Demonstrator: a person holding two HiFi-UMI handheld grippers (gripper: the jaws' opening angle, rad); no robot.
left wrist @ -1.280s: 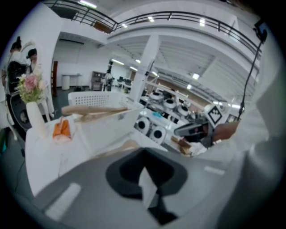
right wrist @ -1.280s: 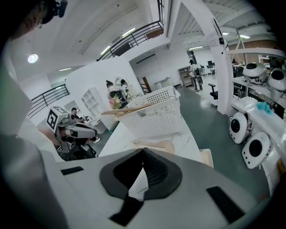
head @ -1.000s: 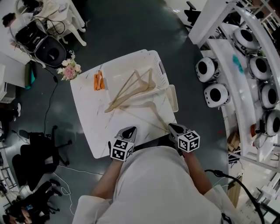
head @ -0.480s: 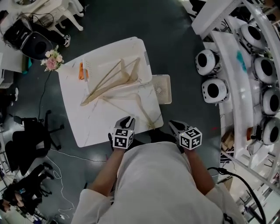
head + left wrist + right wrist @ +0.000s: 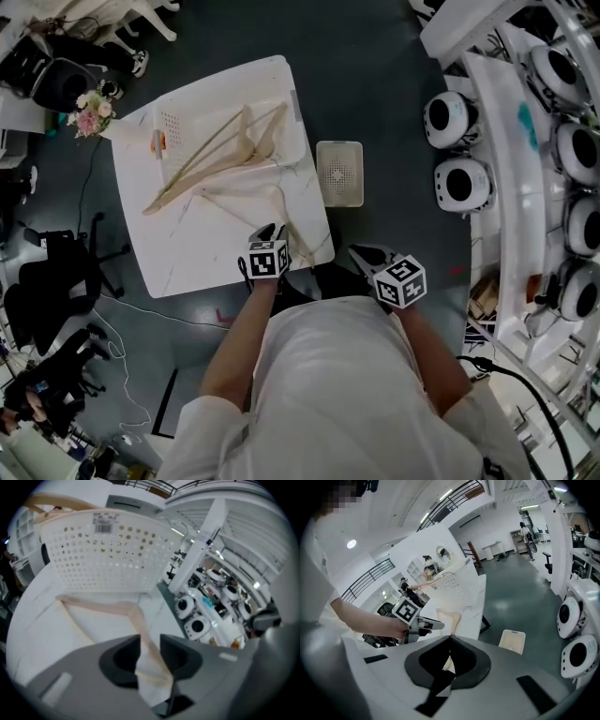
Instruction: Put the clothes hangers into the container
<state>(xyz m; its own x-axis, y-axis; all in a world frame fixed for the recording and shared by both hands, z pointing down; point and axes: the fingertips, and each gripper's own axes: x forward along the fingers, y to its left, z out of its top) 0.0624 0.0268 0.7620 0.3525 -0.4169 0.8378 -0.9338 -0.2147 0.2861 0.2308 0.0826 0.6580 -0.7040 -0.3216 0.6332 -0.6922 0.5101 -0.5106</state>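
**First:** Jaws on the left gripper (image 5: 150, 641) stand apart, and they've just been opening; a pale wooden hanger (image 5: 136, 620) runs straight between them, its end poking back past the pads; I can't see them pressing on it.

**Second:** And where does that hanger lie?

**First:** Flat on the white table (image 5: 187, 244), at the near side; its bend points toward the container (image 5: 103, 559), and it lies outside it.

**Second:** The container itself?

**First:** White, full of little holes, at the far end of the table; other hangers (image 5: 225, 145) are in it already, their long arms sticking out over its rim toward the left.

**Second:** What about the right gripper (image 5: 450, 638)?

**First:** Jaws together, tips meeting, nothing caught in them; it's held off the table's near right corner, above the dark floor (image 5: 375, 112), aimed across at the left one.

**Second:** Anything else about?

**First:** A white perforated panel (image 5: 339, 172) lies on the floor just beside the table's right edge; flowers (image 5: 89, 108) sit by the far left corner.
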